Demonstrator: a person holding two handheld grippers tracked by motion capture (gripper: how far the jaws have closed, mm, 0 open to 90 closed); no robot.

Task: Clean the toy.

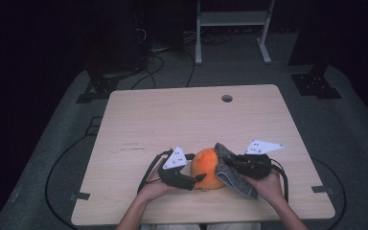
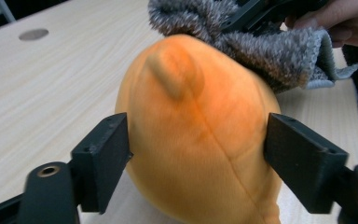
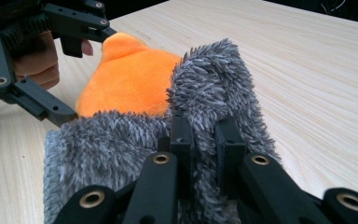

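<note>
An orange plush toy point(image 1: 206, 168) lies near the front edge of the light wood table point(image 1: 172, 120). My left gripper point(image 1: 197, 169) comes in from its left, and both pads press into the plush's sides point(image 2: 200, 135). A grey fluffy cloth point(image 1: 231, 173) is draped against the plush's right side. My right gripper point(image 1: 228, 166) is shut on a fold of that cloth point(image 3: 214, 93), with the pile bunched between its jaws point(image 3: 205, 135). In the right gripper view the orange plush point(image 3: 130, 79) sits behind the cloth, and the left gripper point(image 3: 88, 74) straddles it.
A round cable hole point(image 1: 227, 98) is at the table's far edge. Beyond the table stand a white frame point(image 1: 232, 19) and dark stand bases point(image 1: 316, 84), with cables across the grey floor. A person's hands hold both grippers at the front edge.
</note>
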